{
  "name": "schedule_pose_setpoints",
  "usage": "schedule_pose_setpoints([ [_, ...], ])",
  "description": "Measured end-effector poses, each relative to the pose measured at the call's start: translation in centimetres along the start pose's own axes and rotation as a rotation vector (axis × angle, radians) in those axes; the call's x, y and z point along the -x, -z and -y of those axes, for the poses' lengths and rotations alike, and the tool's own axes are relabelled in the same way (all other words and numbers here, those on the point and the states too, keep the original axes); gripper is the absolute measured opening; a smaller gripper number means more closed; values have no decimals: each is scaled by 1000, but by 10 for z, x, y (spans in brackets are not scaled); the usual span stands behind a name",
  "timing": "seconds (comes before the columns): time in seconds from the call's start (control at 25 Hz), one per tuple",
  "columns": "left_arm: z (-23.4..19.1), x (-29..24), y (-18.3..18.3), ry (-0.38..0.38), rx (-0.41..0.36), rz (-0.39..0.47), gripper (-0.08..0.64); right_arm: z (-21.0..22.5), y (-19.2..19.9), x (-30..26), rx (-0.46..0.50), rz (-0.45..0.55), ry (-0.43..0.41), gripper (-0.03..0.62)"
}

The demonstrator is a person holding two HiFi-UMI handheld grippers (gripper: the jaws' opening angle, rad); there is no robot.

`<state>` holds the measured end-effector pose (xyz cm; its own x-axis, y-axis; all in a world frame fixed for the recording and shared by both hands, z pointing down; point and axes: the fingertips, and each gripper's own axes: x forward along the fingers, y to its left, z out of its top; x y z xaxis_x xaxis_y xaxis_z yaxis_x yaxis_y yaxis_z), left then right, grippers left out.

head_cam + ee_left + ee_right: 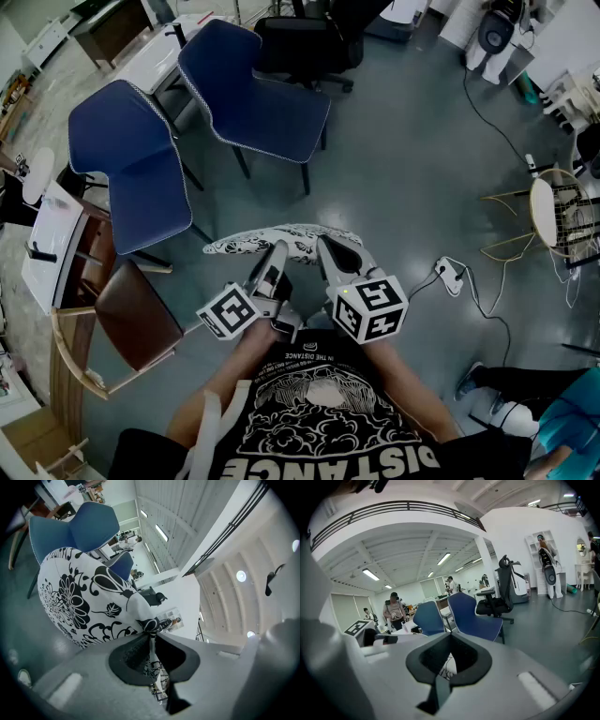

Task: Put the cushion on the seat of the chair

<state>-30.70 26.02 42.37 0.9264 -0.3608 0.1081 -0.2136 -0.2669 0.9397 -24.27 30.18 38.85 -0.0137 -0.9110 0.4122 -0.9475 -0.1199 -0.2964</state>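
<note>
The cushion point(281, 239) is white with a black flower print and hangs above the floor in front of me. My left gripper point(275, 258) is shut on its near edge; in the left gripper view point(151, 631) the fabric is pinched between the pads and the cushion point(79, 597) bulges out ahead. My right gripper point(336, 255) grips the cushion's right end, its jaws closed point(450, 635) with printed fabric point(446, 665) showing in the hollow between them. Two blue chairs point(141, 178) point(258, 94) stand beyond the cushion with bare seats.
A brown wooden chair point(131, 323) stands at my left. A black office chair point(309, 42) sits behind the blue ones. A wire-frame chair point(562, 220) and a cable with a plug point(450, 272) are at the right. People stand far off point(396, 611).
</note>
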Motion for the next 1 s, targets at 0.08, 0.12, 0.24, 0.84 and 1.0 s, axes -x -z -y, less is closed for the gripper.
schedule_pose_setpoints([
  [0.08,-2,0,0,2,-4,-4,32,0,0,0,5,1,4,-2],
  [0.12,-2,0,0,4,-3,-5,32,0,0,0,5,2,7,-2],
  [0.24,-3,-2,1,6,9,-10,32,0,0,1,-6,8,16,-2],
  [0.84,-3,-41,2,2,19,6,32,31,-9,-14,-3,-20,-24,-2],
  [1.0,-1,-67,-1,-40,20,42,32,58,-24,-27,-14,-43,-73,-2],
])
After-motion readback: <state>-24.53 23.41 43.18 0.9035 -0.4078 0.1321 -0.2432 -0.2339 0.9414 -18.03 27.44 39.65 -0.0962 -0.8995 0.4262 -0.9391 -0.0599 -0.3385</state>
